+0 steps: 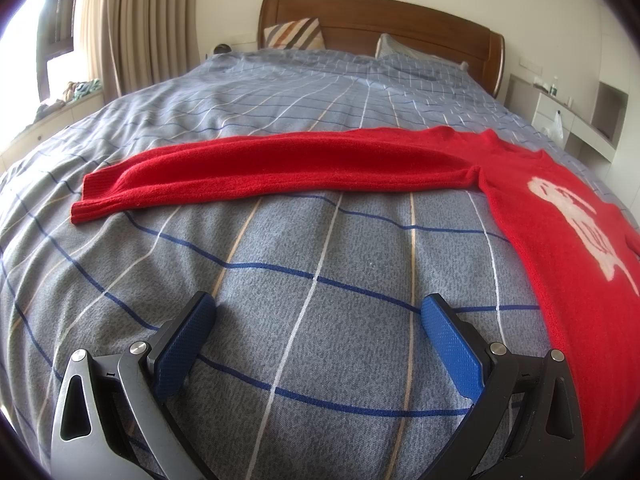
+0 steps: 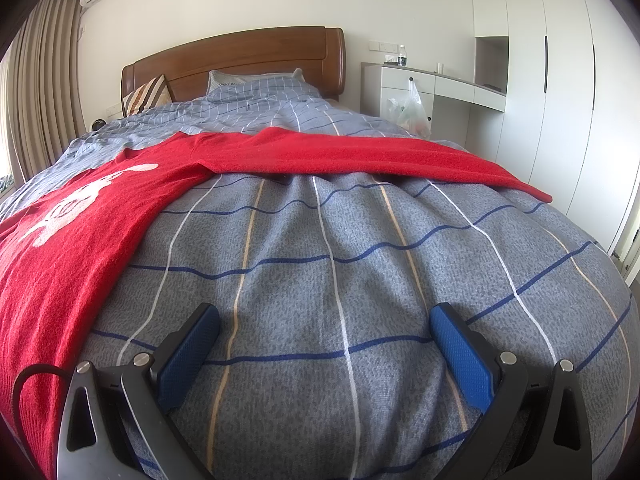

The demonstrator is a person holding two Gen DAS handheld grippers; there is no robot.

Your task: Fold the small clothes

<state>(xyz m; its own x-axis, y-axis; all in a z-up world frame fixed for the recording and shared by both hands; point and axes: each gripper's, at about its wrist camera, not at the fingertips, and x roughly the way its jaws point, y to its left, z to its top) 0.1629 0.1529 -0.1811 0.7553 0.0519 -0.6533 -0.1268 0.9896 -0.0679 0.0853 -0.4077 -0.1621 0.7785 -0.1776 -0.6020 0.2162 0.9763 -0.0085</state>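
A red knitted sweater (image 1: 560,240) with a white motif lies flat on the bed, both sleeves spread sideways. In the left wrist view one sleeve (image 1: 260,168) stretches left, its cuff at the far left. In the right wrist view the sweater (image 2: 80,232) covers the left side and the other sleeve (image 2: 380,156) runs to the right. My left gripper (image 1: 318,310) hovers open over bare bedcover, short of the sleeve. My right gripper (image 2: 325,320) is open too, over bedcover right of the sweater's body. Neither holds anything.
The bed has a grey checked cover (image 1: 280,264) and a wooden headboard (image 1: 380,20) with pillows. Curtains (image 1: 140,24) and a window are on the left. A white desk unit (image 2: 432,84) with a plastic bag and tall wardrobes (image 2: 560,80) stand on the right.
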